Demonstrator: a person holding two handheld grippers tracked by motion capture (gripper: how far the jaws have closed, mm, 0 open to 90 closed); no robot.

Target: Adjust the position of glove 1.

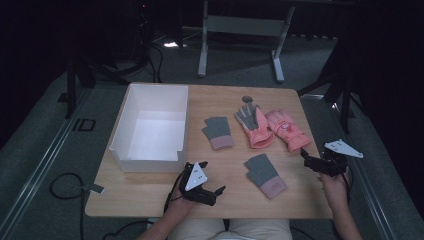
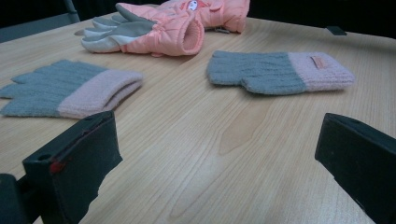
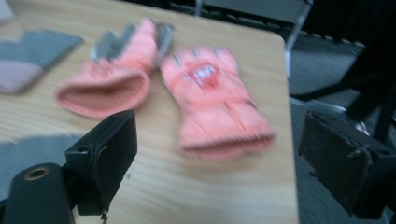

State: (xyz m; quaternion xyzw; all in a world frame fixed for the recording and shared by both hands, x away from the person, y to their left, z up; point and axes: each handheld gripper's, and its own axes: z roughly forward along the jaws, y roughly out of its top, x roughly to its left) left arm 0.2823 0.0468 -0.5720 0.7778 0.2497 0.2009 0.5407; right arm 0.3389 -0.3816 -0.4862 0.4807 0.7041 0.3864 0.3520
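— Gloves all out on the table (image 1: 220,165): two grey knit, two pink padded. White bin (image 1: 131,112) at the far left, empty.

— Right gripper (image 1: 312,162) spread wide, nothing held, aimed at the right-hand pink glove (image 3: 215,100) just ahead, near the right edge.

— Left gripper (image 1: 212,192) gaping too, resting low at the near edge, facing the near grey glove (image 2: 280,70).

— Likely snags: pinching only the top layer of the puffy cuff, then dropping it mid-carry. Or nudging that pink glove off the right edge.

— Also dragging its neighbour, the left-hand pink glove (image 1: 255,127), along, since touching.

Two salmon-pink ski gloves (image 1: 272,127), two grey-and-pink knit gloves (image 1: 265,175), white bin (image 1: 131,119).
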